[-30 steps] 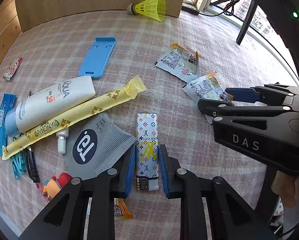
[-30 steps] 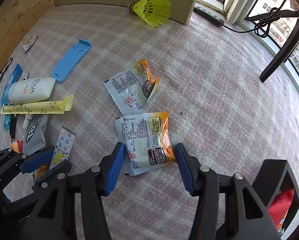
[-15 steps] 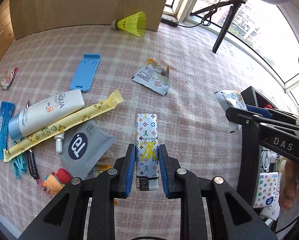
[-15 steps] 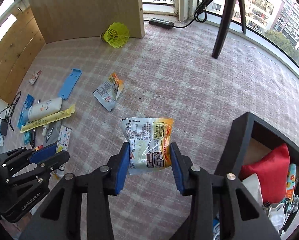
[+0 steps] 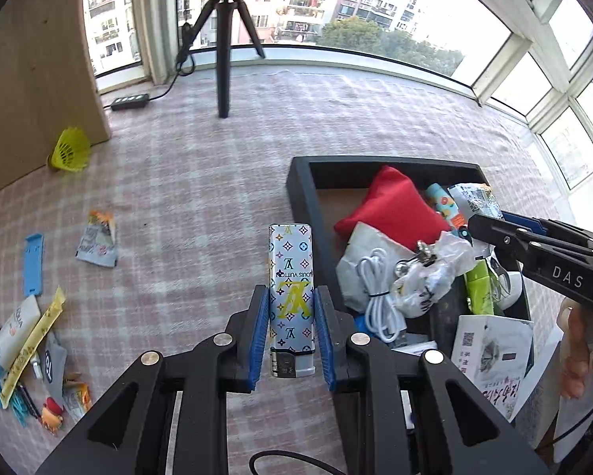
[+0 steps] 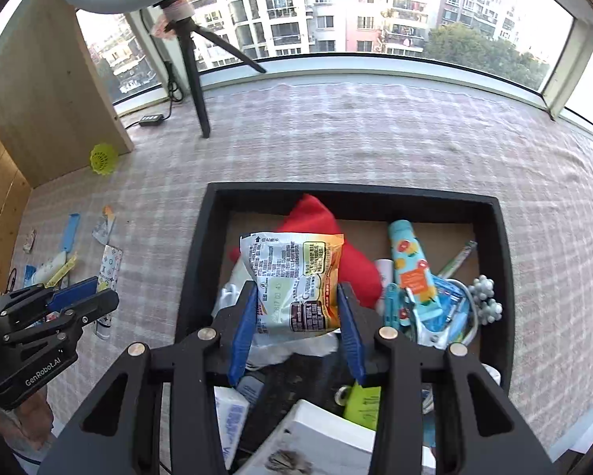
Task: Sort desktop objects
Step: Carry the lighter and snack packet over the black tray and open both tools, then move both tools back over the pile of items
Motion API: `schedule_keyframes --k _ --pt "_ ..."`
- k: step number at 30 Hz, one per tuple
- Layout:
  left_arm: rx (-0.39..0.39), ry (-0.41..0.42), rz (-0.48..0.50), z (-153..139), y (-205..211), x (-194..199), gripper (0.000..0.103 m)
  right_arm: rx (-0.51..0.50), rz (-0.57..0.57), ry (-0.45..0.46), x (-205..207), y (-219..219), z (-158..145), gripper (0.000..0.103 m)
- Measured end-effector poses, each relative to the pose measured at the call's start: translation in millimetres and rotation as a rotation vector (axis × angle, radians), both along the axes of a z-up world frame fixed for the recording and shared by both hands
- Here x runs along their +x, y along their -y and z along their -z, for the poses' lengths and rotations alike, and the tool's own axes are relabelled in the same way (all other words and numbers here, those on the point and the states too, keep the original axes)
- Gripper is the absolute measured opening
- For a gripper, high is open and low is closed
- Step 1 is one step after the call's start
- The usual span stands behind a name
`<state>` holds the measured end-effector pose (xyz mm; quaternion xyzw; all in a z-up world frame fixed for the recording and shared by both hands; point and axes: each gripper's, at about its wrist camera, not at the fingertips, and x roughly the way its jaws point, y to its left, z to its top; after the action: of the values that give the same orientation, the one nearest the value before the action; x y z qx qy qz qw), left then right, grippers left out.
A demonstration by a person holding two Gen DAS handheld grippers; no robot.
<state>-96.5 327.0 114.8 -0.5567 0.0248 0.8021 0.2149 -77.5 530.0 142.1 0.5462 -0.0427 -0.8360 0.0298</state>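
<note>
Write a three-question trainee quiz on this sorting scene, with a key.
1. True or false: the left claw is shut on the patterned lighter.
2. What does the right claw hold? A) snack packet B) shuttlecock C) blue phone stand
3. Fill in: the right claw hangs over the black ____.

Key:
1. True.
2. A, the snack packet.
3. Box: the black box, already holding a red pouch and a white cable.
</note>
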Motion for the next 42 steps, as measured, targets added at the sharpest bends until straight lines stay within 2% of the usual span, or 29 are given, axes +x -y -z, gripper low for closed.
schedule_keyframes --k 6,9,11,12,14,18,23,28,33,42 --pt "0.016 -0.026 0.126 -23 -70 0 0.022 0.001 0.147 0.007 29 -70 4 0.038" --pt "0.029 -0.032 0.186 -33 -104 3 0.022 0.006 0.181 0.014 39 -89 5 0.039" --pt "0.052 -0.024 0.228 -37 -125 5 0.022 -0.015 0.173 0.022 43 -95 6 0.044" --pt "0.064 -0.018 0.245 -38 -133 6 0.034 -0.016 0.179 0.023 44 -97 6 0.046" --pt "0.066 -0.030 0.258 -43 -144 11 0.049 -0.009 0.204 0.022 48 -101 4 0.052" --pt "0.014 -0.073 0.297 -44 -153 21 0.049 -0.028 0.227 0.016 54 -104 3 0.052" --pt "-0.012 -0.076 0.279 -40 -139 22 0.049 -0.034 0.223 0.022 57 -95 2 0.052" --pt "-0.021 -0.081 0.232 -42 -106 23 0.049 -0.031 0.183 -0.002 59 -68 -10 0.052" --pt "-0.031 -0.090 0.172 -51 -64 25 0.051 -0.053 0.114 -0.018 61 -30 -22 0.053" --pt "-0.074 -0.168 0.066 -66 19 40 0.058 -0.071 -0.031 -0.050 65 53 -34 0.053"
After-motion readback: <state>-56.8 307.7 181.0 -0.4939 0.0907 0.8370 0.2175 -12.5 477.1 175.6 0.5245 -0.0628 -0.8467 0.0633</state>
